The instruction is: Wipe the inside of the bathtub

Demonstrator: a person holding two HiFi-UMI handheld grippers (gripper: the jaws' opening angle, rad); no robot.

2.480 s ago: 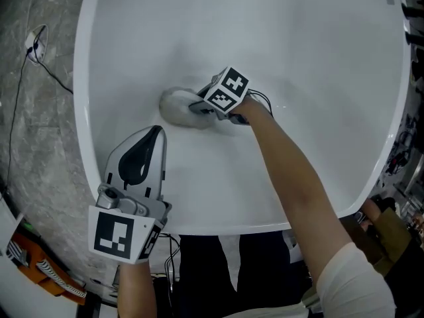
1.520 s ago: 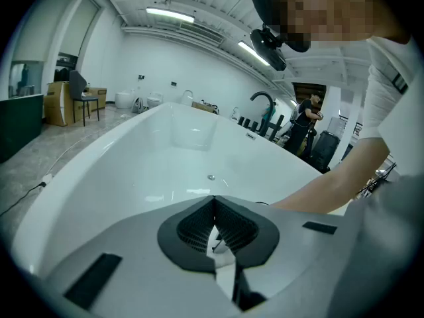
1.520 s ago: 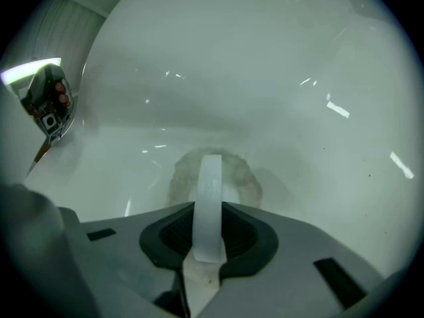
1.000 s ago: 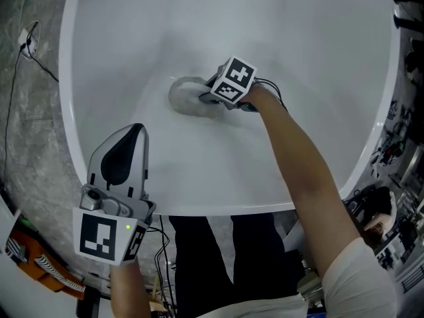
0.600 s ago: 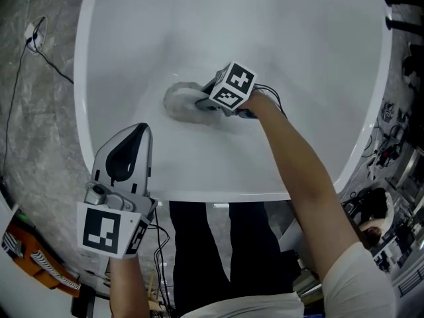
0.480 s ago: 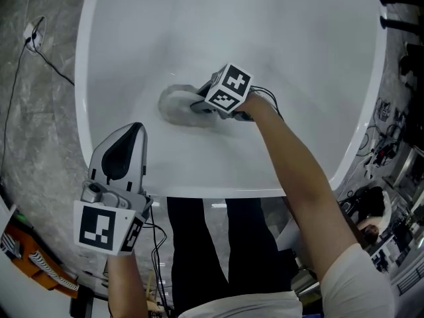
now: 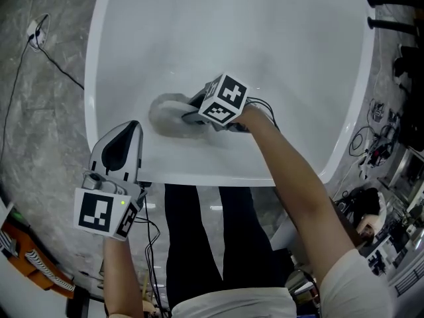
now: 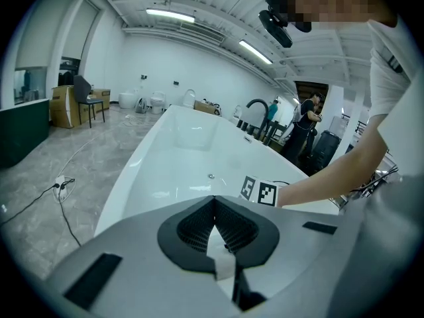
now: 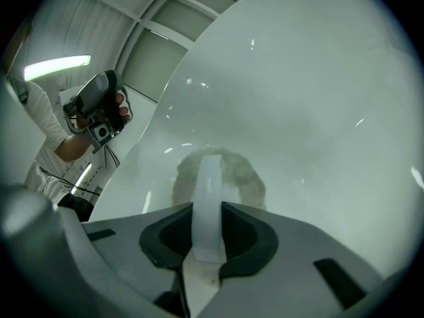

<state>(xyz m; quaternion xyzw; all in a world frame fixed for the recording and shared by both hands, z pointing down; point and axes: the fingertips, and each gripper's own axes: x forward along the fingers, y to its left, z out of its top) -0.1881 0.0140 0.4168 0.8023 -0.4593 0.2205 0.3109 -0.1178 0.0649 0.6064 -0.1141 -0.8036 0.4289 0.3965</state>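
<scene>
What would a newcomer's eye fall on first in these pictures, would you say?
The big white bathtub fills the head view. Inside it, left of centre, the right gripper is shut on a grey pad pressed against the tub's surface. The left gripper hangs shut and empty by the near rim.

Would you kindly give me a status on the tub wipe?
Right gripper shut on white strip of grey pad, pad against bathtub wall. Left gripper shut, empty, at the near rim. Nothing in the way.
</scene>
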